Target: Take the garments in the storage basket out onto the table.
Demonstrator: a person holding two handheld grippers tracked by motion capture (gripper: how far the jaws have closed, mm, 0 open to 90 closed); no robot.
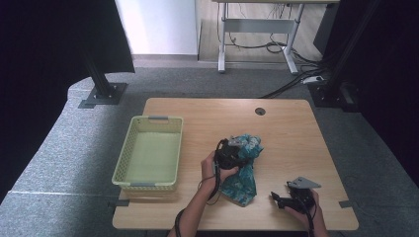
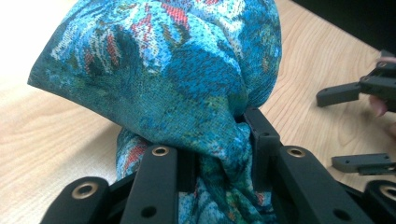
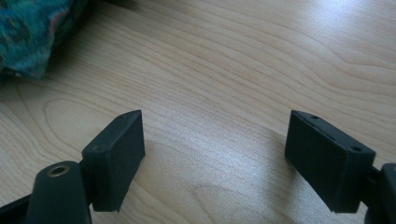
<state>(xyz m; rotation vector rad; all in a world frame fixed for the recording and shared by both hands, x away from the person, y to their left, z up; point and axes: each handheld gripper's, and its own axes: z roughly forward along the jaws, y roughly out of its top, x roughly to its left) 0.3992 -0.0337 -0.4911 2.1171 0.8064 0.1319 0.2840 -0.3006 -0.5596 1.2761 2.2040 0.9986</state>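
The yellow basket (image 1: 148,153) left of the left gripper (image 1: 236,151) holds nothing yet, that gripper clenches the bunched teal cloth (image 2: 173,79) on the table, and the right gripper (image 3: 212,154), nearer the person, rests released, so the transfer seems unfinished.

Cloth (image 1: 243,173) right of basket (image 1: 148,153)
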